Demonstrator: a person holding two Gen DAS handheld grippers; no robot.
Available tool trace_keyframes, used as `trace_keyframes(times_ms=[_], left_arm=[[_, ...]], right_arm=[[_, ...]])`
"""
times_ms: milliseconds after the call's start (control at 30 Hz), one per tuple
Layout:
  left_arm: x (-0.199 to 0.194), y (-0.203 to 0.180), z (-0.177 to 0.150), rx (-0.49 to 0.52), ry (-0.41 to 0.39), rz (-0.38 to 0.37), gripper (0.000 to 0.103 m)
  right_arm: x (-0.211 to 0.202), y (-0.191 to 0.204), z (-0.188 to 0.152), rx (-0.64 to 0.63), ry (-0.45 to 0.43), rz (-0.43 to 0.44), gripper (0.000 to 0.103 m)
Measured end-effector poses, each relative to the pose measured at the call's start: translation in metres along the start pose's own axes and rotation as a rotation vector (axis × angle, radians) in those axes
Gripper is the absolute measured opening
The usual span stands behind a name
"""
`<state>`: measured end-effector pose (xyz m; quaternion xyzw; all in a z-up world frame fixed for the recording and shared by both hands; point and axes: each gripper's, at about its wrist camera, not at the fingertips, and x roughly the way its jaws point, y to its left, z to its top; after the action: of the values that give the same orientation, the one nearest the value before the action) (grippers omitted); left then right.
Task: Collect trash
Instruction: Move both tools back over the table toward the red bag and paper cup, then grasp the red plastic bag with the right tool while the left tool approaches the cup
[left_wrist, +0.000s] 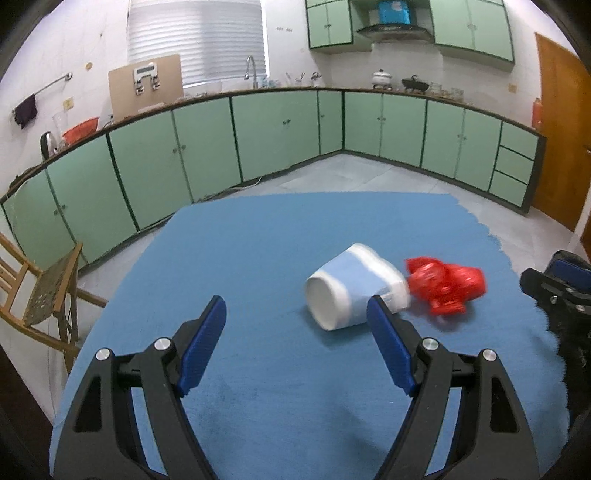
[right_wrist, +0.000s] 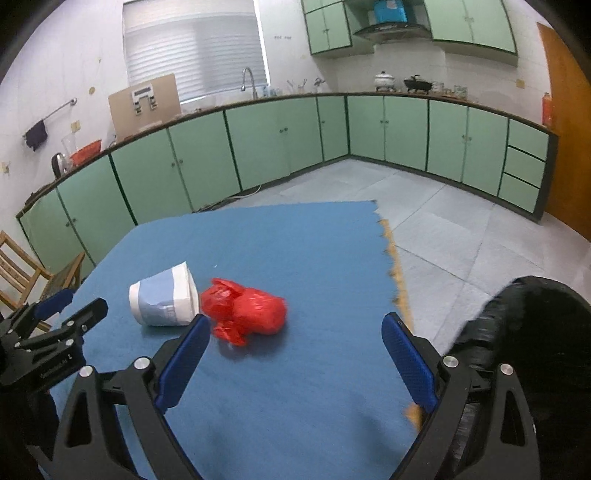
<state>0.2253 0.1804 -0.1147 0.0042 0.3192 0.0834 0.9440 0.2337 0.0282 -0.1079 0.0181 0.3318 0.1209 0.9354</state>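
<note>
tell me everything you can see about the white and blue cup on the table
The cup is a white, paper-looking tub with a wide pale-blue band round its body. It lies tipped on its side on the blue cloth, its flat white base turned toward the left wrist camera. Its rim end points at the crumpled red plastic bag, right against it or nearly so. It looks slightly blurred. Nothing grips it.

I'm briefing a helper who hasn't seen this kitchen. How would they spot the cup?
Find the blue cloth covering the table in front of the green cabinets. The cup lies tipped on its side there, right beside a crumpled red bag. It is white with a pale blue band.
</note>
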Motion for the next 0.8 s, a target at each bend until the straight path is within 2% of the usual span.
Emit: trace_keyframes(times_ms=[433,633,733,800], left_arm=[[0.032,0.022,-0.011,-0.042,0.072,0.014,0.076],[0.034,0.023,-0.008,-0.039,0.071,0.013,0.076],[0.034,0.024,-0.009,-0.035,0.068,0.013,0.076],[0.033,0.023,-0.008,-0.033,0.065,0.012,0.076]], right_arm=[[0.068,0.024,0.011,-0.053,0.087,-0.017,0.092],[0.088,0.026,0.011,-0.054,0.145,-0.01,0.091],[0.094,0.03,0.01,-0.067,0.171,0.005,0.084],[0.095,0.033,0.008,-0.075,0.183,0.024,0.074]])
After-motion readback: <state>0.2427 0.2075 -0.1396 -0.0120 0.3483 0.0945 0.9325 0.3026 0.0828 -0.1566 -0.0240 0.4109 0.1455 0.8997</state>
